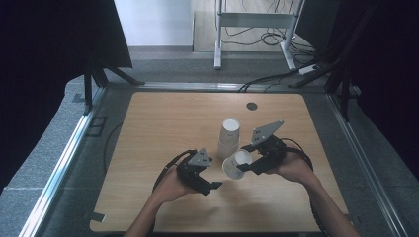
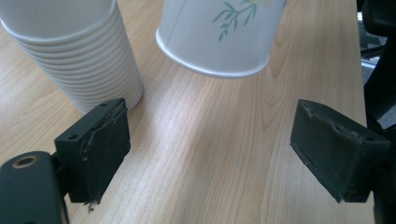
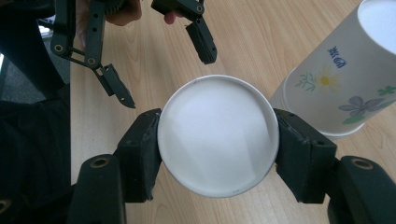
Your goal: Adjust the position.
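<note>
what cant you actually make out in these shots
- Held paper cup: in the right gripper view its base faces the camera and hides the open mouth, between the right tongs.
- Cup stack: top cut off by the left gripper view's upper edge, so no count.
- Blue print on the stack: too small to read in the right gripper view.
- Left tongs: open over bare table.

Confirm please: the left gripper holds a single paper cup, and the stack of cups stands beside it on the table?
Not quite. The right gripper, not the left, holds the single paper cup, as the right gripper view shows. The left gripper is open. The stack of cups does stand beside it on the table.
</note>
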The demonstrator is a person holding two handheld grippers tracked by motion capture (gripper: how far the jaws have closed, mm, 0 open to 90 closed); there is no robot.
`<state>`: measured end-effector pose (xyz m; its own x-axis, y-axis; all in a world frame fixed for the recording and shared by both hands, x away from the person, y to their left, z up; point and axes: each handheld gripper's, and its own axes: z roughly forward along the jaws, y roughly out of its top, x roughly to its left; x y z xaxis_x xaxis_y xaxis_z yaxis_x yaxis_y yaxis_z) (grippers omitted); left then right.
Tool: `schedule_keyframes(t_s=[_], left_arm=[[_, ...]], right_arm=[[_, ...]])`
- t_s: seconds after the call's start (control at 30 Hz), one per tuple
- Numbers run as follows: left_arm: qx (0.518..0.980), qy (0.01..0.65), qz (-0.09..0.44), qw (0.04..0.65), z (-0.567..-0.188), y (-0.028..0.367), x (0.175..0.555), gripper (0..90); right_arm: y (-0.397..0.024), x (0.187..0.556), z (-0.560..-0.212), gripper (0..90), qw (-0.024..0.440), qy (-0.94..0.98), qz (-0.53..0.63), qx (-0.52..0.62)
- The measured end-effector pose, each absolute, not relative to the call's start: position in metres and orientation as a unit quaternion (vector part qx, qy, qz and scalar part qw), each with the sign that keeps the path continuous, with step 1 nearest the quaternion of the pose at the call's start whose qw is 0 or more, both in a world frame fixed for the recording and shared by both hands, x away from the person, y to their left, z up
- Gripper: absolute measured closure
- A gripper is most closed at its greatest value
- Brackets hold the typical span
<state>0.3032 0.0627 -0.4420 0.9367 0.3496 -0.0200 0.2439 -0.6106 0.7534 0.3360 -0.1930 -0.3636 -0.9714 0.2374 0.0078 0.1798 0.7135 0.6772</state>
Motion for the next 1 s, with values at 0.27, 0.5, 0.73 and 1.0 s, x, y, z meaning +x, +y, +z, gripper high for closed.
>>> schedule_keyframes(t_s=[0.27,0.5,0.73,1.0], left_arm=[[0.897,0.166,0.059,0.405,-0.447,0.062,0.299,11.9],[0.898,0.165,0.054,0.404,-0.452,0.063,0.296,11.9],[0.897,0.159,0.048,0.41,-0.455,0.066,0.294,11.7],[0.897,0.137,0.036,0.418,-0.458,0.064,0.291,10.6]], right_arm=[[-0.197,0.331,-0.38,36.8,0.037,0.918,0.38,0.104],[-0.2,0.327,-0.396,36.9,0.034,0.91,0.4,0.103],[-0.204,0.323,-0.407,36.9,0.032,0.899,0.425,0.1],[-0.208,0.32,-0.422,36.9,0.019,0.891,0.443,0.101]])
